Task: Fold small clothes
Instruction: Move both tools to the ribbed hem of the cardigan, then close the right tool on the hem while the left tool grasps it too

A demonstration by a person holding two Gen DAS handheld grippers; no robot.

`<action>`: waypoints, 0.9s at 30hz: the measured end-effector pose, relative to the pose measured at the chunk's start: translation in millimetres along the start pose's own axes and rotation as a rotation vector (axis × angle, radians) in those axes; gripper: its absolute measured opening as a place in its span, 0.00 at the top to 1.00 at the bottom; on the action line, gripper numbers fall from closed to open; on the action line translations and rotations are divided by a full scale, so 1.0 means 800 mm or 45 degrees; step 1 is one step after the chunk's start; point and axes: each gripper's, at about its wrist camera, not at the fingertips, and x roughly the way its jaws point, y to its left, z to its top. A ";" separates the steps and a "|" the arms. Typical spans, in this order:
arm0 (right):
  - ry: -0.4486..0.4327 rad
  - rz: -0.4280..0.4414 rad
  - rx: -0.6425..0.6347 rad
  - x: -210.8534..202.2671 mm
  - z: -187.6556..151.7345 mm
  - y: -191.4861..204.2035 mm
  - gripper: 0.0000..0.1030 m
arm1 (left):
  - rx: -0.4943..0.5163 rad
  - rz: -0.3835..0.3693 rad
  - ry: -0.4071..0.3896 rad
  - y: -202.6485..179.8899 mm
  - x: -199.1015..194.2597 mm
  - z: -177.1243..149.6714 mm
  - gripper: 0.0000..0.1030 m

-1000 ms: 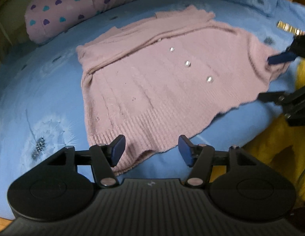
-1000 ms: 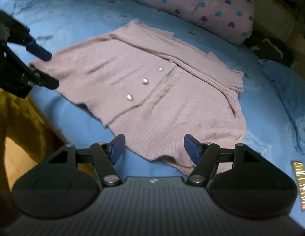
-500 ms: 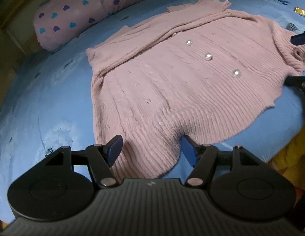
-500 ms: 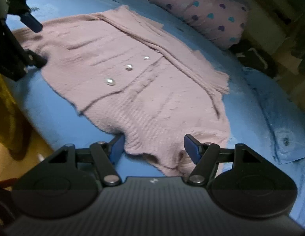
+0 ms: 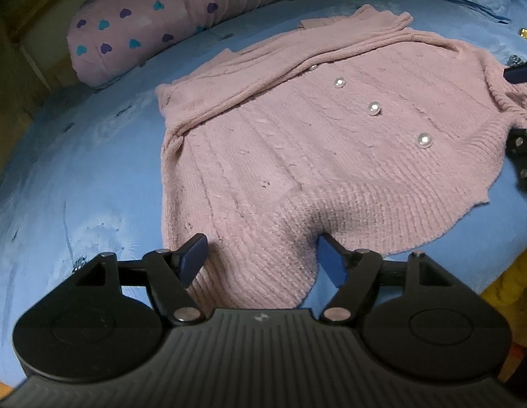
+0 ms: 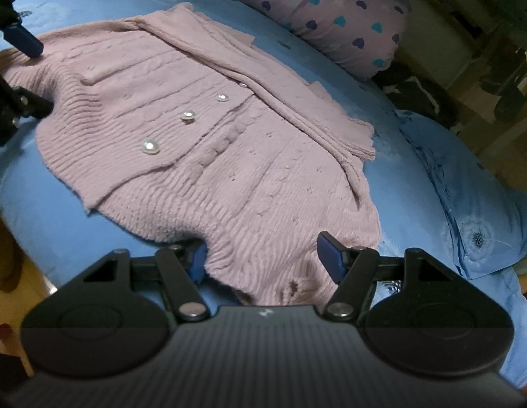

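A small pink cable-knit cardigan with pearl-white round buttons lies spread flat on a bed under a blue dandelion-print sheet, its sleeves folded across the upper body.

In the left wrist view the left gripper sits low at 6 o'clock over the ribbed hem corner. Its jaws stand wide apart, one blue-padded fingertip on each side of a raised hump of knit; they have not closed on the fabric. The right gripper shows at 3 o'clock at the opposite hem corner, partly cut off by the frame edge.

In the right wrist view the right gripper is likewise at 6 o'clock, jaws spread wide around the cardigan's other hem corner, with knit bunched between them (the left pad is partly hidden under the hem edge). The left gripper appears at 9 to 10 o'clock, its jaws also apart with the fabric edge between them.

A long pink bolster pillow with purple and teal hearts lies at 11 o'clock beyond the cardigan in the left view and at 1 o'clock in the right view.
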 end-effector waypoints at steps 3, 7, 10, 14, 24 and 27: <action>-0.007 0.007 0.010 0.001 -0.001 -0.001 0.44 | -0.023 0.002 0.001 0.001 0.002 0.001 0.26; -0.017 -0.011 0.013 0.001 -0.005 0.000 0.61 | -0.016 0.017 -0.019 -0.002 0.002 -0.001 0.26; -0.013 -0.021 0.026 0.003 -0.007 -0.002 0.72 | -0.015 0.025 -0.028 -0.003 0.002 -0.003 0.26; -0.022 -0.030 0.065 0.003 -0.006 -0.007 0.80 | -0.037 0.012 -0.031 -0.002 0.002 -0.003 0.27; -0.017 -0.013 0.067 0.005 -0.005 -0.006 0.80 | -0.100 0.000 -0.049 0.001 0.004 -0.006 0.30; -0.005 -0.019 0.046 0.009 -0.005 -0.002 0.80 | -0.097 0.004 -0.063 0.000 0.004 -0.007 0.30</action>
